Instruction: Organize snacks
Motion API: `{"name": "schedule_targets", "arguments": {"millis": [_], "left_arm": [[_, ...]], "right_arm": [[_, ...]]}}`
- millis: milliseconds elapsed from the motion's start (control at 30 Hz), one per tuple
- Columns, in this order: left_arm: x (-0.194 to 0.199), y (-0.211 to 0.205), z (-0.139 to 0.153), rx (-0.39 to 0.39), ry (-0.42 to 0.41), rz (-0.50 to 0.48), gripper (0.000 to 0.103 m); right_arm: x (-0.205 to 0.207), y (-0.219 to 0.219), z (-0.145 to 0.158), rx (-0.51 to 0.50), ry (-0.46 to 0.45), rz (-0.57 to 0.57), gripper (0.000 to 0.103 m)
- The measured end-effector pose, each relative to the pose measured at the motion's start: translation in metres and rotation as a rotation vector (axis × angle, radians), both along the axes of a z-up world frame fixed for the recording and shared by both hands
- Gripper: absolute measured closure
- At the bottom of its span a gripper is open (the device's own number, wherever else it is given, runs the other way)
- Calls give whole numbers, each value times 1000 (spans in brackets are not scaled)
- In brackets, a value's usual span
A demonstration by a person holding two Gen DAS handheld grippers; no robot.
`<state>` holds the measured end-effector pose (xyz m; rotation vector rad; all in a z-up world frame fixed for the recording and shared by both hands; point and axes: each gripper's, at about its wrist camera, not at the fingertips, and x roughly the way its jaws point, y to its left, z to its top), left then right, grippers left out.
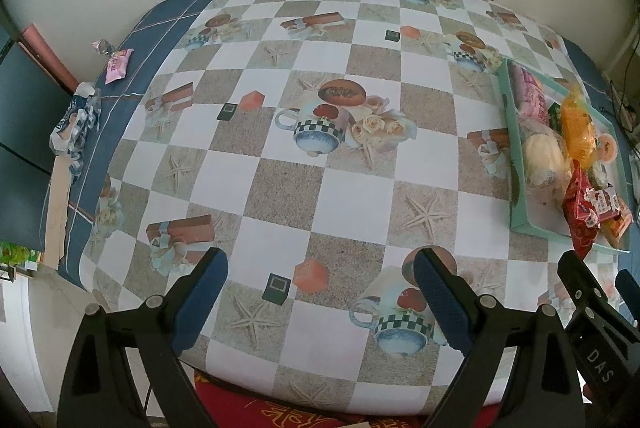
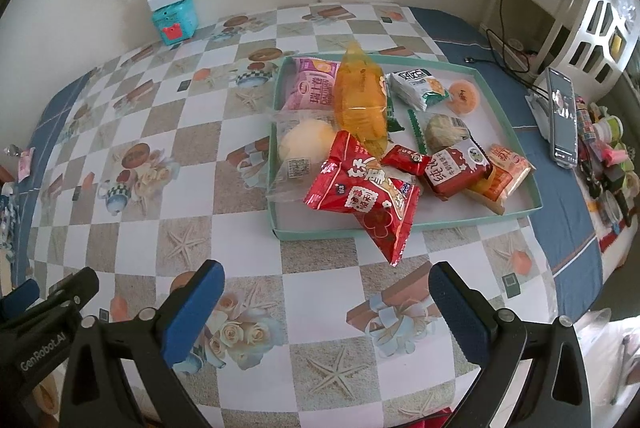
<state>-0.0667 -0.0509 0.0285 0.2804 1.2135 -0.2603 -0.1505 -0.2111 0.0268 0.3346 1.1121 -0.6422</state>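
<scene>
— Where were the snacks?
— Most lay in the green tray [image 2: 516,131]; a red packet [image 2: 362,201] hung over its near rim. One pink packet [image 1: 118,65] stayed apart at the table's far left edge.
— And the claws?
— The left gripper [image 1: 320,302] and the right gripper [image 2: 326,312] were both spread apart, holding nothing.

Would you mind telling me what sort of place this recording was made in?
Probably a room in a home: a table with a printed tablecloth, a tray of packaged snacks, a phone propped at the edge, and white shelving beside it.
</scene>
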Motion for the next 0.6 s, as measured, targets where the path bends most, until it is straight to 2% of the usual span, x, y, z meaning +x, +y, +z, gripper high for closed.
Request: {"name": "schedule_targets", "arguments": {"millis": [600], "left_arm": [[2, 2, -2, 5, 10, -1, 9]], "right_arm": [[2, 2, -1, -1, 4, 9, 0]]}}
